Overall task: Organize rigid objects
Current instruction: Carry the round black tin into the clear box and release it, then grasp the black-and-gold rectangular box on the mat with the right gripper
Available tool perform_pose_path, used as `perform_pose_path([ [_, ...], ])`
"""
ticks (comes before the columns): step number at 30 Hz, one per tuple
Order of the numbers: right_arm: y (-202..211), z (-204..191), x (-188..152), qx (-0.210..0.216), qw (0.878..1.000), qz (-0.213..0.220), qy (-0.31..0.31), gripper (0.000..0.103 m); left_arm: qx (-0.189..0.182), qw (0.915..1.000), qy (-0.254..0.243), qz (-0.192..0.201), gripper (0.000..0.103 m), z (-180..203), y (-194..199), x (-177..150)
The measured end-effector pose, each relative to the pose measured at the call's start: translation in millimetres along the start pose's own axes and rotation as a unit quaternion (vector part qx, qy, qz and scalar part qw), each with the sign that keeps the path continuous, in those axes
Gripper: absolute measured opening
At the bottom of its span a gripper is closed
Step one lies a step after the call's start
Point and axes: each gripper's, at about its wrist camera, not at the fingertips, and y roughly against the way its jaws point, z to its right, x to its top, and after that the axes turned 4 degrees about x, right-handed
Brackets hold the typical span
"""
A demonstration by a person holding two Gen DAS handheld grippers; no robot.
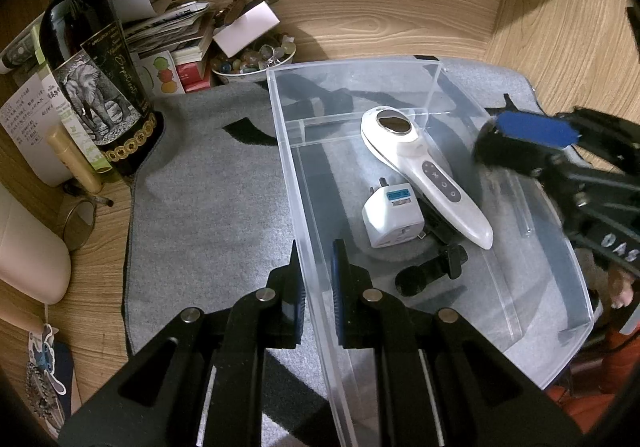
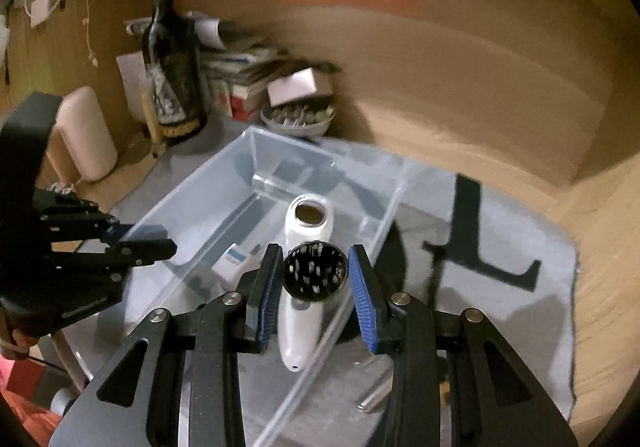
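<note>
Our left gripper [image 1: 318, 287] has its two blue-padded fingers straddling the near left wall of the clear plastic bin [image 1: 288, 151], one finger outside and one inside. The gap between them is narrow, and we cannot tell whether the pads actually press the wall.

Our right gripper [image 2: 316, 279] stands wide open over the bin's right side. Between its fingers sits a dark round cylinder [image 2: 314, 273] with a perforated face; it touches neither pad that we can see, so we cannot say it is held. In the left wrist view the same gripper [image 1: 532, 139] reaches in over the bin's right wall.

Inside the bin, a white handheld device [image 1: 424, 167] lies diagonally, its round metal head toward the far end. Just beside its handle sits a white plug adapter [image 1: 394, 215], and a small black clamp-like piece [image 1: 432, 271] lies near both, closer to us.

The bin rests on a grey mat [image 1: 208, 187] with black lettering, spread on a wooden desk [image 1: 380, 7]. Beyond the mat's left corner stands a dark wine bottle [image 1: 92, 75] with an elephant label, then a stack of papers [image 1: 172, 31] and a bowl of glass stones [image 1: 256, 63].
</note>
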Motion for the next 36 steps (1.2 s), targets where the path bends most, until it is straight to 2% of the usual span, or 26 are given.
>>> perform_pose_path([
  [5, -16.2, -3.5, 0.5, 0.017, 1.000, -0.015, -0.013, 0.031, 0.001, 1.0000, -0.002, 0.000, 0.011, 0.9, 0.5, 0.0],
  [11, -20.2, -6.8, -0.8, 0.017, 1.000, -0.025, -0.008, 0.033, 0.000, 1.0000, -0.001, 0.001, 0.011, -0.3, 1.0, -0.7],
  [12, -17.5, -6.1, -0.9, 0.017, 1.000, -0.022, -0.008, 0.034, -0.001, 1.0000, -0.001, 0.001, 0.011, -0.2, 1.3, -0.6],
  [14, -9.7, -3.7, -0.8, 0.009, 1.000, -0.011, -0.010, 0.047, -0.001, 1.0000, -0.001, 0.001, 0.011, -0.7, 1.0, -0.8],
  [18, 10.2, 2.7, -0.7, -0.013, 1.000, 0.019, -0.016, 0.054, -0.001, 1.0000, -0.002, 0.001, 0.011, -0.7, 1.0, -0.9],
  [20, 19.5, 8.2, -2.0, -0.031, 0.999, 0.029, -0.021, 0.065, -0.001, 1.0000, -0.002, 0.001, 0.011, -0.8, 1.0, -0.9],
  [22, 30.8, 18.0, -6.3, -0.061, 0.997, 0.044, -0.029, 0.071, -0.001, 1.0000, -0.002, 0.001, 0.011, -0.7, 1.0, -0.8],
  [24, 38.6, 32.1, -13.2, -0.089, 0.994, 0.046, -0.043, 0.072, -0.001, 1.0000, -0.002, 0.001, 0.011, -0.7, 1.0, -0.8],
  [31, 41.3, 82.9, -44.8, -0.157, 0.982, 0.008, -0.102, 0.072, -0.001, 1.0000, -0.002, 0.001, 0.011, -0.7, 1.0, -0.9],
  [36, 22.2, 108.5, -70.1, -0.169, 0.975, -0.047, -0.134, 0.072, -0.001, 1.0000, -0.002, 0.001, 0.011, -0.8, 1.0, -1.0],
])
